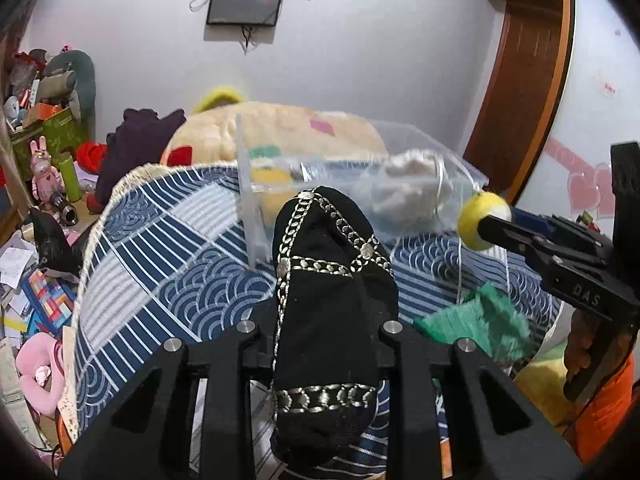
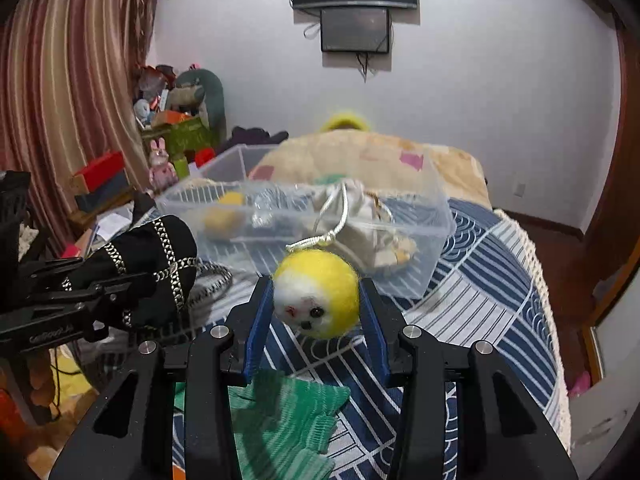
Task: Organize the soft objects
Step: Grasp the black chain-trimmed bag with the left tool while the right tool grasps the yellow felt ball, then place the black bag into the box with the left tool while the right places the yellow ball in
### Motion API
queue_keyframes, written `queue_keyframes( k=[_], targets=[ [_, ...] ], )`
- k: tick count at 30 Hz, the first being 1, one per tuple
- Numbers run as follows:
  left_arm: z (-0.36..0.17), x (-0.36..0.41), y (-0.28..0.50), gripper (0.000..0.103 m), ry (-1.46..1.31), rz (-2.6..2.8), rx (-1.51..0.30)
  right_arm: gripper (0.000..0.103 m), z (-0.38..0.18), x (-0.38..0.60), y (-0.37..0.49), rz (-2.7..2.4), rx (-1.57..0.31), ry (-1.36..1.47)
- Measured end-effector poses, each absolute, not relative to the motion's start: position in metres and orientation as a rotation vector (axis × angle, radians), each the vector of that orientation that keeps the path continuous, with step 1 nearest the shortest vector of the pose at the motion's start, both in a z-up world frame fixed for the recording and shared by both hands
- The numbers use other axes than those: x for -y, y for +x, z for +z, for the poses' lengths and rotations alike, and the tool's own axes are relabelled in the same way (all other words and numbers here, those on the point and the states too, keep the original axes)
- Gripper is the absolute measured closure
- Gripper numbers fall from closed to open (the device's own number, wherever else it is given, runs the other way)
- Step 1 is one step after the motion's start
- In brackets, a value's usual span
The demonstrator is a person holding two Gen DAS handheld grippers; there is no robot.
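The left gripper has its fingers closed on a black pouch: soft fabric, rounded, trimmed with silver chain-pattern braid, its nose pointing to 12 o'clock toward the bin. The right gripper pinches a ball between blue-padded fingers; the ball is fuzzy felt, yellow with a white face and dark bead eyes, a white cord running off at 12 o'clock. Both are held above the bedspread, a navy and white wave-print cloth with a fringed edge. The bin is clear rigid plastic, rectangular, and holds a cream drawstring bag and yellow items. A green crinkled cloth lies at 6 o'clock under the right gripper. The two grippers sit side by side, apart.
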State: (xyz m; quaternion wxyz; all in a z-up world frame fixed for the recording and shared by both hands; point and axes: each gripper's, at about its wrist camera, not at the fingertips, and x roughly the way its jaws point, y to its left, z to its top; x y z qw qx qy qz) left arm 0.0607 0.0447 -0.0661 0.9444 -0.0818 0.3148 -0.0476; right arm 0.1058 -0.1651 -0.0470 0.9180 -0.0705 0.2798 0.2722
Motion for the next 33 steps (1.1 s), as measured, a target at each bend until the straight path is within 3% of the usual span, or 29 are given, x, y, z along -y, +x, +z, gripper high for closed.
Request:
queue_keyframes(
  k=[18, 33],
  targets=[
    [-0.001, -0.055, 0.080, 0.077, -0.174, -0.062, -0.458, 0.064, -0.006, 0.160, 0.115, 0.555, -0.428, -0.104],
    [-0.015, -0.043, 0.134, 0.077, -0.157, -0.078, -0.525, 0.063, -0.013, 0.121, 0.147, 0.586, -0.473, -0.185]
  ],
)
